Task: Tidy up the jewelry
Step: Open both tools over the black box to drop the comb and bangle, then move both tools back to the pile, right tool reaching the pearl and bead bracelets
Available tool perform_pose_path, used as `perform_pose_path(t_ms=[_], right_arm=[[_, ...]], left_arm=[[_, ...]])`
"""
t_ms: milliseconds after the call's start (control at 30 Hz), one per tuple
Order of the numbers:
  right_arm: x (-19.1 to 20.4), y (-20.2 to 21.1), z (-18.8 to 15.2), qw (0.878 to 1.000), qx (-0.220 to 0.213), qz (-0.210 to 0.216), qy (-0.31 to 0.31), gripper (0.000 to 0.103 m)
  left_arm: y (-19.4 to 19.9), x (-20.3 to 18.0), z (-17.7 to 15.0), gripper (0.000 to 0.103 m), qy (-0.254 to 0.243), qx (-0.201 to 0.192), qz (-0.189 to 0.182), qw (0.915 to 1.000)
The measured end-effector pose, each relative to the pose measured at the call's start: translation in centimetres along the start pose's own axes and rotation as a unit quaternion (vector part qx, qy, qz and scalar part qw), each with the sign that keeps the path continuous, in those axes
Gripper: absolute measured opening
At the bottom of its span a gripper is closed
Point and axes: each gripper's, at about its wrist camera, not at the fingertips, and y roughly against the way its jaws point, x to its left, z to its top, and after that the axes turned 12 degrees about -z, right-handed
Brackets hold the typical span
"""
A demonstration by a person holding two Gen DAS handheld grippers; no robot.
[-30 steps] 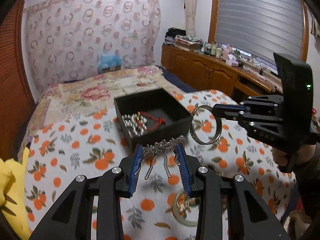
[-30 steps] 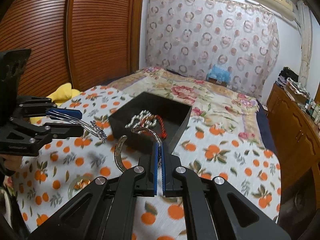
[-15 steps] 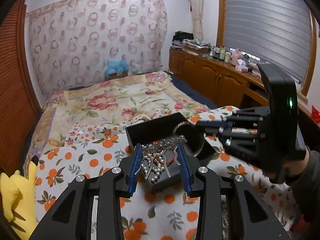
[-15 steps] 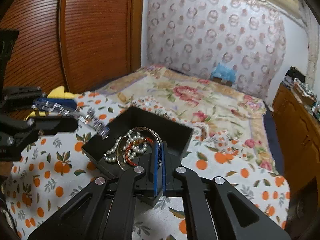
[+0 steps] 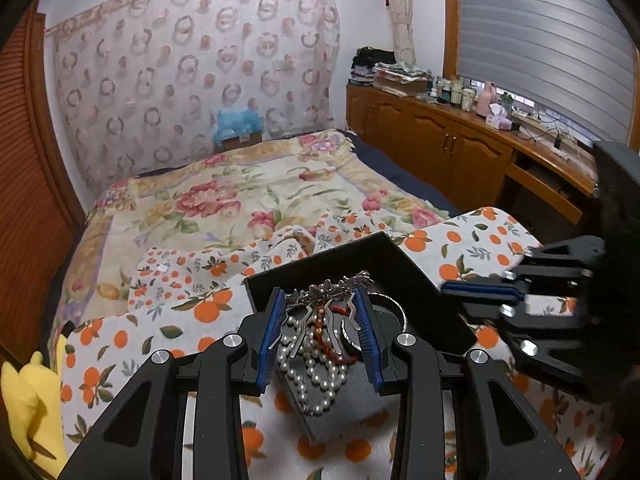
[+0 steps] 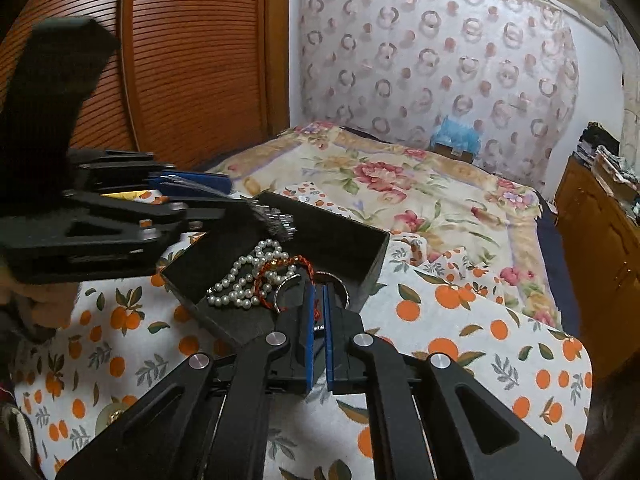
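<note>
A black jewelry box (image 5: pixel 416 280) (image 6: pixel 360 248) sits on the orange-print cloth. It holds a pearl necklace (image 5: pixel 316 376) (image 6: pixel 244 276) and a red cord bracelet (image 6: pixel 280 268). My left gripper (image 5: pixel 320 312) (image 6: pixel 224 196) is shut on a silver hair comb (image 5: pixel 328 292) and holds it just above the box. My right gripper (image 6: pixel 318 300) (image 5: pixel 480 292) stands at the box's near edge, jaws slightly apart. The silver bangle (image 6: pixel 332 284) (image 5: pixel 388 308) lies in the box at its tips.
A pale ring-shaped piece (image 6: pixel 112 416) lies on the cloth at the lower left. A yellow plush (image 5: pixel 28 400) sits left of the cloth. A floral bedspread (image 5: pixel 240 192) lies beyond the box. A wooden cabinet (image 5: pixel 460 148) runs along the right.
Both grippers moved in over the box. The right gripper carried the bangle into the box and its jaws have parted a little. The left gripper still holds the comb.
</note>
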Motion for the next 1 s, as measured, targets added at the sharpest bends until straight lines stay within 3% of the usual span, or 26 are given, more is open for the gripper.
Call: perform_pose_path(t_ms=[167,267,533,933,1000], right_arm=[[-0.5,0.8,-0.9,1.000,0.000,-0.004,-0.012,0.005],[-0.8,1.3,-1.4,1.000,0.001,-0.008,-0.017,0.005],[0.2,4.4,-3.8,1.000,-0.001,0.001,-0.019,0.005],[3.3,6.7,-8.3,0.999,0.022,0.018,-0.022,0.006],[3.5,6.9,-8.9,0.999,0.027,0.022,-0.029,0.012]], left_arm=[[-2.0,0.0,0.0,0.037,-0.008,0.013,0.024,0.9996],[-1.7,-0.2,-0.4,0.043,-0.004,0.012,0.014,0.9998],[2.0,-2.0,-2.7,0.051,0.001,0.003,0.000,1.0000],[6.4,-4.3,-9.5,0.052,0.014,0.016,-0.016,0.9996],[6.9,-4.4,-10.2,0.054,0.021,0.016,-0.019,0.9995]])
